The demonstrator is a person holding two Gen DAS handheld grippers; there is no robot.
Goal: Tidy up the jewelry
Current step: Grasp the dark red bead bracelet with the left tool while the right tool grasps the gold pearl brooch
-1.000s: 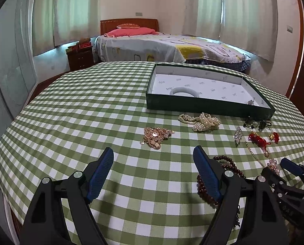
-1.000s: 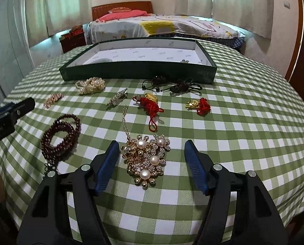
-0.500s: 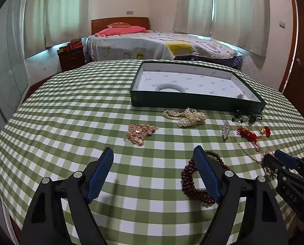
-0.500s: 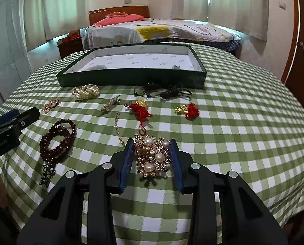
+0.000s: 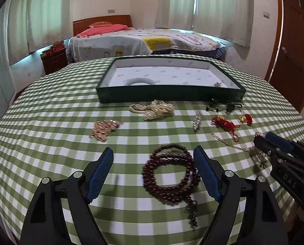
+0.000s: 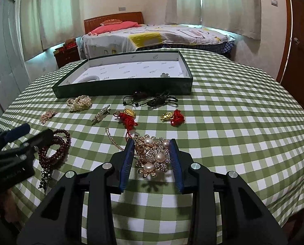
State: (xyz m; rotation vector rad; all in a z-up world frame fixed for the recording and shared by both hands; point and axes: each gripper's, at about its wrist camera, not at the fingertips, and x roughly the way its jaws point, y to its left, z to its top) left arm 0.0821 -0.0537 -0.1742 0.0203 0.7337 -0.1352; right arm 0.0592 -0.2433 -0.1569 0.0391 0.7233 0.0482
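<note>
The green tray (image 6: 123,86) stays upper centre. The right gripper (image 6: 152,155), open a second ago, now clamps the pearl pendant (image 6: 154,157), lower centre. The left gripper (image 5: 153,170), jaws apart, has shifted over the bead bracelet (image 5: 168,173).

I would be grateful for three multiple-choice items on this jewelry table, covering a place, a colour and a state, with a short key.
1. Where does the white bangle lie?
A. inside the green tray
B. on the tablecloth
C. on the bed

2. What colour is the bead bracelet near the left gripper?
A. white
B. dark red
C. gold

3. How is the right gripper?
A. wide open over bare cloth
B. shut on the pearl brooch
C. shut on a red tassel

Key: 1 A, the bangle rests against the tray's near wall; 2 B, its beads are deep maroon; 3 B, both blue pads press the brooch's sides.
</note>
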